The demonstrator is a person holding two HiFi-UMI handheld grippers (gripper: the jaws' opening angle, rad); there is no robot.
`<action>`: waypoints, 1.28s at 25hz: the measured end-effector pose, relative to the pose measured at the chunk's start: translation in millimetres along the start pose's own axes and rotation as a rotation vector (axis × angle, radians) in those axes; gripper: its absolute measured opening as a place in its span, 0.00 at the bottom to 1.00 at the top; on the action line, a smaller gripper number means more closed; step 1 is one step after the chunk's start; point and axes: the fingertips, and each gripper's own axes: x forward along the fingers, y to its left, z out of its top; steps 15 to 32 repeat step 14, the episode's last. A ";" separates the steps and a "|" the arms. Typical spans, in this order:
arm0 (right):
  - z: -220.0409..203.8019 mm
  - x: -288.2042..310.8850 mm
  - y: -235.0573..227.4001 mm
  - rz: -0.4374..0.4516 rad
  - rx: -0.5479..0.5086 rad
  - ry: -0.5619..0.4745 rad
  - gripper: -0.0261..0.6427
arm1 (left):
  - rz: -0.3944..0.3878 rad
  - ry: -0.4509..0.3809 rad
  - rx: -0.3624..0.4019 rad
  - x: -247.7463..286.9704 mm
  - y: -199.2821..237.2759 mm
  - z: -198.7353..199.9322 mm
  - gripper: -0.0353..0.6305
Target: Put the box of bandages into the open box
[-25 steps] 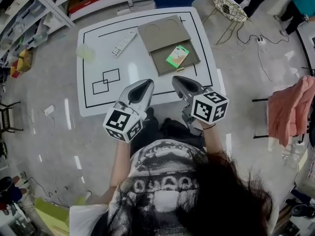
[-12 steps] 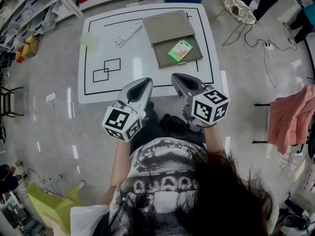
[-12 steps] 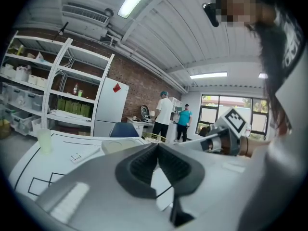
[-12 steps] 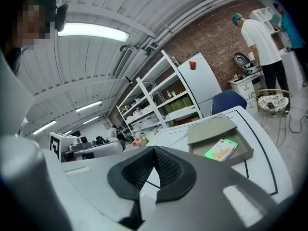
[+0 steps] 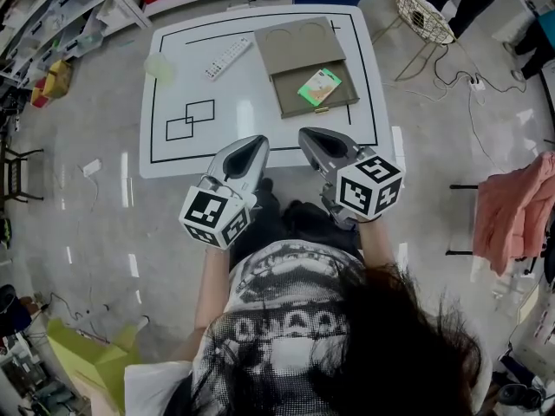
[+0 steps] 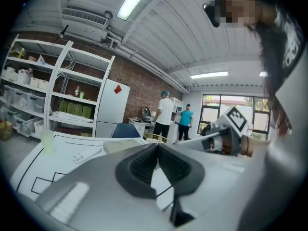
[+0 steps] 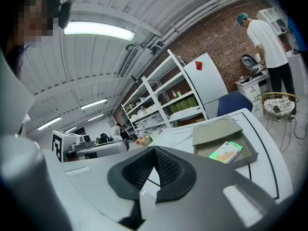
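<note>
Our left gripper [image 5: 258, 142] and right gripper [image 5: 307, 135] are both pinched together, empty, lower centre; bandage box [image 5: 319, 86] sits in the open box [image 5: 291, 96]

Head view: camera above the person, facing steeply down, well above the table [image 5: 234, 102], whole top in frame. Left gripper [image 5: 248, 156] and right gripper [image 5: 323, 146] each carry a camera low, just behind the jaws at the table's near edge, facing across the top toward the shelves [image 6: 72, 95]. All three views share the table and the open box [image 5: 295, 59].
</note>
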 end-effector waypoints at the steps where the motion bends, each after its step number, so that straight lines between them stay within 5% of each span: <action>1: -0.3 -0.1 1.0 0.002 -0.001 0.001 0.03 | 0.002 -0.001 0.000 -1.1 -0.1 0.3 0.05; 32: -5.8 5.1 8.7 0.018 -0.013 0.019 0.03 | 0.018 -0.008 -0.003 -9.4 4.8 -1.7 0.05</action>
